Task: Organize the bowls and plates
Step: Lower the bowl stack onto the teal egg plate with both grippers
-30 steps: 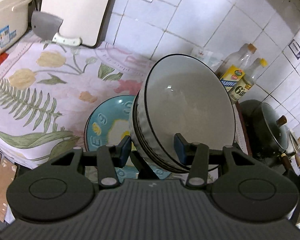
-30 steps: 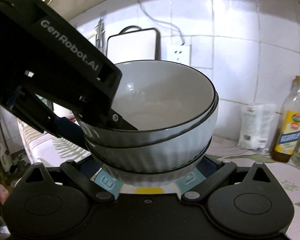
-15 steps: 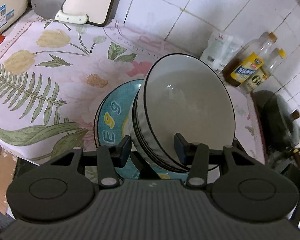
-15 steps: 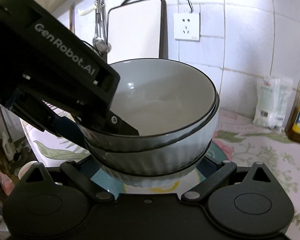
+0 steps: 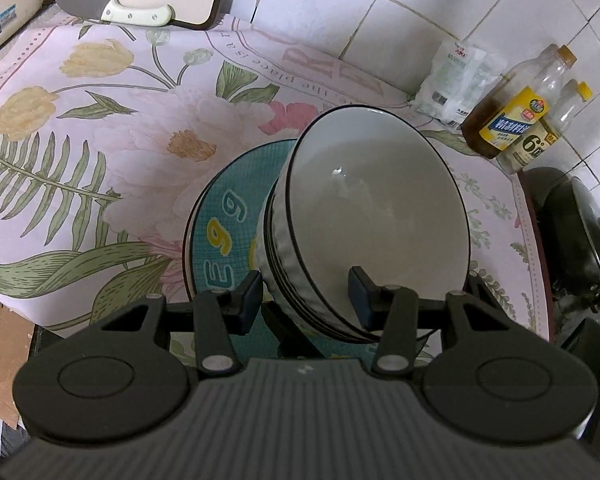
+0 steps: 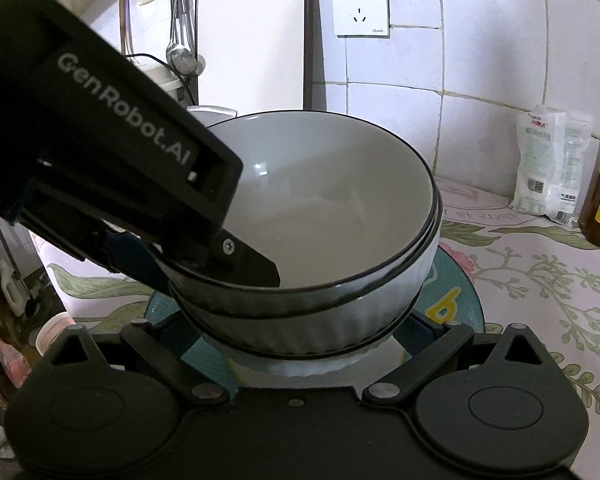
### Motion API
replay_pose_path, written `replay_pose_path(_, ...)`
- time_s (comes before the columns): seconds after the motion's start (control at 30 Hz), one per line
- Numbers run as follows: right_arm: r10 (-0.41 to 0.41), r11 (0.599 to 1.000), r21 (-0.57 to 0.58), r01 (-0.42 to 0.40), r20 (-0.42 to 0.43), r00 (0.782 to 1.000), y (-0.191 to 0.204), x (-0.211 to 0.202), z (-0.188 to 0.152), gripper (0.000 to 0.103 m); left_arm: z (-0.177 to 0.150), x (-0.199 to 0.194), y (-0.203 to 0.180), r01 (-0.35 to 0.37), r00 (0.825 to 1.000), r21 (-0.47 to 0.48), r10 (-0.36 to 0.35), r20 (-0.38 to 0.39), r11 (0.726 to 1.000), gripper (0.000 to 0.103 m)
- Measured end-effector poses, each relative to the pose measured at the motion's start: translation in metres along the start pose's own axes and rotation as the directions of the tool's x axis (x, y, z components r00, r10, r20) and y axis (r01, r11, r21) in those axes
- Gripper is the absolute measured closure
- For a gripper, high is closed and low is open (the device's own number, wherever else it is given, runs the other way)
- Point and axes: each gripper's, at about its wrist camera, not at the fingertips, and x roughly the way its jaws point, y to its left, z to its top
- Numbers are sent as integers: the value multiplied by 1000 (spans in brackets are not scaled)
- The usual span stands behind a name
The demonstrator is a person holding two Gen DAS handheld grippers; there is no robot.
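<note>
Several ribbed bowls [image 5: 364,232], nested on teal plates [image 5: 224,220] above the flowered bench [image 5: 100,128], look heavy, glazed-slippery and breakable; left gripper [image 5: 306,292] clenches their rim, right gripper [image 6: 300,344] apparently grasps the plates' edge underneath.

White tiled wall [image 6: 480,60] with a socket [image 6: 361,8] behind a floral-clothed counter [image 5: 100,128].

Floral-clothed counter [image 5: 100,128] bears bottles [image 5: 512,120], packet [image 5: 456,80].
</note>
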Motion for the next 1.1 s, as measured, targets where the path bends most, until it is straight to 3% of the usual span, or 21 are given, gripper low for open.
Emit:
replay_pose_path(0.33,-23,997,-73,21,-28,999,6,2,8,1,2,5,15,39,999,-73,-40,-3,997,57)
replay_pose_path(0.47,-12,999,-52,9,-45,999,5,4,11,2,2,5,14,37,999,-72,-37,-3,997,57)
replay_pose_path(0.63,-5,1000,18,8,-157,988,-1,9,15,2,4,5,15,29,999,-75,-30,-15,997,55)
replay_pose_path(0.87,2,1000,-1,-2,-151,989,1,-39,23,2,6,-13,6,-22,1000,2,22,11,1000,49)
replay_pose_path(1.1,-46,989,136,60,-105,993,-10,-88,37,2,-2,-59,-6,-13,996,84,6,85,996,40)
